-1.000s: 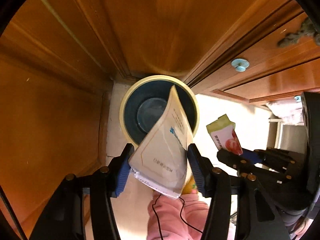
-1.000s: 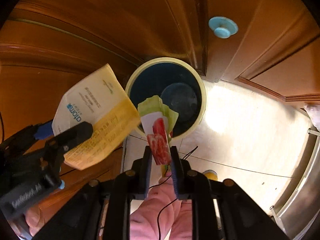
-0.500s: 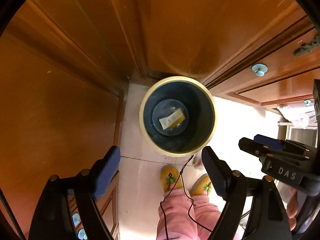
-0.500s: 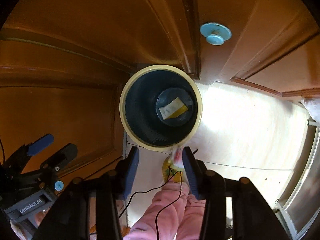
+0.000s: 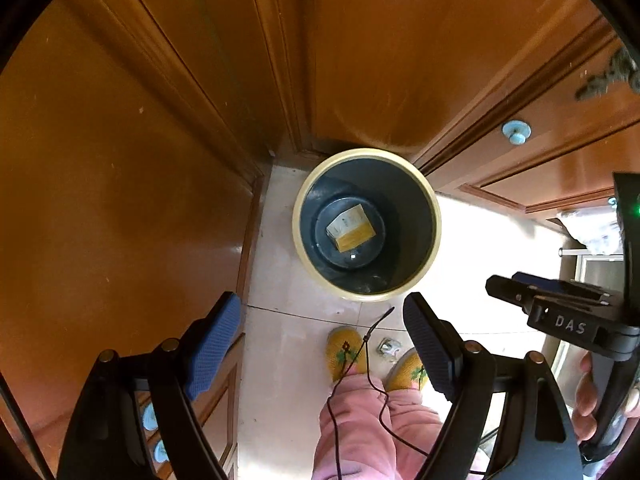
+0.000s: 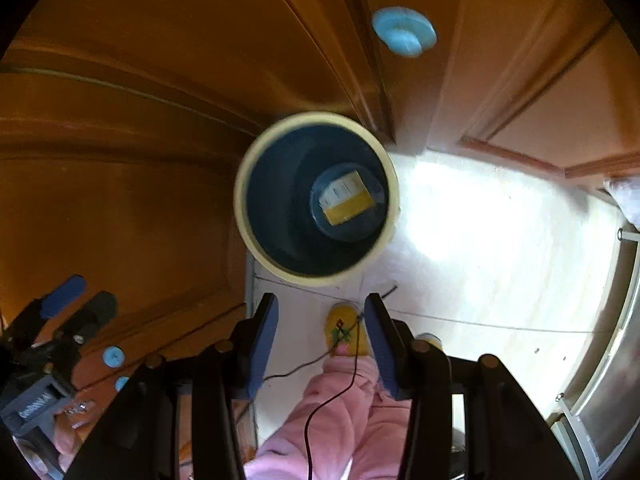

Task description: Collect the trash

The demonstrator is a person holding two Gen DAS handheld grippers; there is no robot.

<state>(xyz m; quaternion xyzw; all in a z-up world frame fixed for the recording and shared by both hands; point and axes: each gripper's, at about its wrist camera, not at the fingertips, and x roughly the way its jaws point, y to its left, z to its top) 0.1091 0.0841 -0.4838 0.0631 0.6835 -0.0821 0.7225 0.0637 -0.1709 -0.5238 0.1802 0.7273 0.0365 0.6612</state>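
Note:
A dark blue bin with a cream rim point(image 5: 297, 216) point(image 6: 241, 200) stands on the floor in the corner of the wooden cabinets. A white and yellow packet point(image 5: 351, 227) point(image 6: 346, 197) lies flat on its bottom. My left gripper point(image 5: 322, 320) hangs open above the floor just in front of the bin, nothing between its blue pads. My right gripper point(image 6: 320, 312) is open too and holds nothing; it also shows at the right point(image 5: 540, 296) of the left wrist view. A small pale wrapper point(image 5: 389, 347) lies on the floor between the slippers.
Brown wooden cabinet doors point(image 5: 120, 200) with pale blue knobs point(image 5: 516, 132) point(image 6: 404, 34) close in behind and left of the bin. A person's pink trouser legs point(image 5: 360, 420) and yellow slippers point(image 5: 344, 350) stand below the grippers, with a thin black cable point(image 5: 360, 352) across them. Pale floor tiles point(image 6: 480, 240) stretch right.
Both grippers opened and let go of their packets. The white and yellow packet dropped to the bin's bottom. The red and green packet left the right gripper; a small wrapper now lies by the slippers.

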